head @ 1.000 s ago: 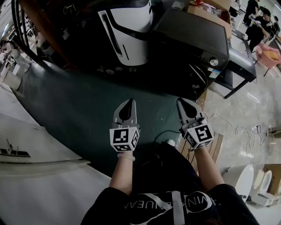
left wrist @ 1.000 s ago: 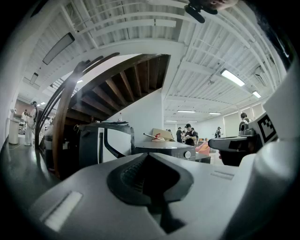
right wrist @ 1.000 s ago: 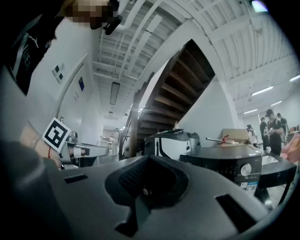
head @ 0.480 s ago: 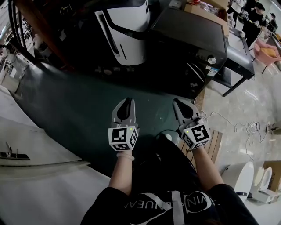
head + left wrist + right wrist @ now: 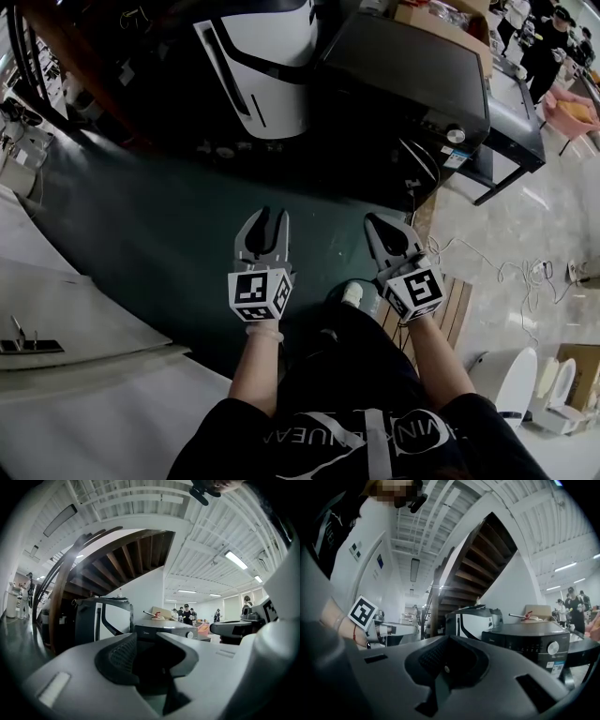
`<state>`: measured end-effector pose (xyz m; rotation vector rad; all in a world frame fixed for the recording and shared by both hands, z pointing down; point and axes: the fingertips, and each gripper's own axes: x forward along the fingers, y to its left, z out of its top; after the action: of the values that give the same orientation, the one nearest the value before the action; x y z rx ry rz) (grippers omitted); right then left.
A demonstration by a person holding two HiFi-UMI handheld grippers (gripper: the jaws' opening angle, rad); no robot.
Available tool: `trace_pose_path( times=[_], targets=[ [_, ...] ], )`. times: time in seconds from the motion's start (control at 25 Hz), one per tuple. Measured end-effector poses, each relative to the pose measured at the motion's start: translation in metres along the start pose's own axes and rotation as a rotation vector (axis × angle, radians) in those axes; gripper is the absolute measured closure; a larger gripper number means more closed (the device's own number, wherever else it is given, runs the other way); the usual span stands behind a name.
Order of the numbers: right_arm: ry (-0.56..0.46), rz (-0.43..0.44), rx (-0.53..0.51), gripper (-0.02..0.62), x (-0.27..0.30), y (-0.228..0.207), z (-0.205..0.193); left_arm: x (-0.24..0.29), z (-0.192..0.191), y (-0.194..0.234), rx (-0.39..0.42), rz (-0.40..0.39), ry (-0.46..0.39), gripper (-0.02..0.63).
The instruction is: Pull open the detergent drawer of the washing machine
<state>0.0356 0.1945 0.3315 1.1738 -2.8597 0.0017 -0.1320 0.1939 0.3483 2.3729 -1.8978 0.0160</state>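
A dark washing machine (image 5: 412, 70) with a round knob (image 5: 457, 134) on its front panel stands ahead at the upper right; I cannot make out its detergent drawer. It also shows in the left gripper view (image 5: 164, 629) and the right gripper view (image 5: 525, 641). Both grippers are held level, well short of the machine. My left gripper (image 5: 263, 213) is opening: a gap shows between its tips (image 5: 145, 637) and nothing is in it. My right gripper (image 5: 373, 219) has its jaws together (image 5: 447, 637), empty.
A white and black appliance (image 5: 267, 66) stands left of the washing machine. Dark green flooring (image 5: 169, 225) lies under the grippers, a white surface (image 5: 75, 319) at the left. Cables (image 5: 487, 272), a wooden pallet (image 5: 459, 314) and white toilets (image 5: 525, 375) sit at the right. A staircase (image 5: 117, 559) rises behind.
Both grippers have drifted a little forward toward the machine. The left gripper's jaws have parted; the right gripper's jaws stay together.
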Motion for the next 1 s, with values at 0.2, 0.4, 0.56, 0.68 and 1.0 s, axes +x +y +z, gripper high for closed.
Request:
trace_pose_path(
  times=[0.2,0.4,0.56,0.68,1.0],
  targets=[
    [0.0,0.009,0.005,0.583,0.024,-0.024,-0.009,0.035,-0.003,0.007,-0.002,-0.003,0.018,0.499],
    [0.013,-0.005,0.012,0.583,0.048,-0.057,-0.017,0.074,-0.009,0.011,-0.019,-0.01,0.04,0.497],
    [0.026,0.003,0.01,0.583,0.068,-0.084,-0.024,0.107,-0.012,0.016,-0.03,-0.003,0.054,0.499],
    [0.04,0.013,0.026,0.583,0.08,-0.101,-0.033,0.128,-0.016,0.016,-0.035,0.003,0.066,0.499],
    [0.047,0.044,0.03,0.583,0.105,-0.14,-0.043,0.174,-0.022,0.009,-0.072,0.001,0.066,0.499]
  ],
)
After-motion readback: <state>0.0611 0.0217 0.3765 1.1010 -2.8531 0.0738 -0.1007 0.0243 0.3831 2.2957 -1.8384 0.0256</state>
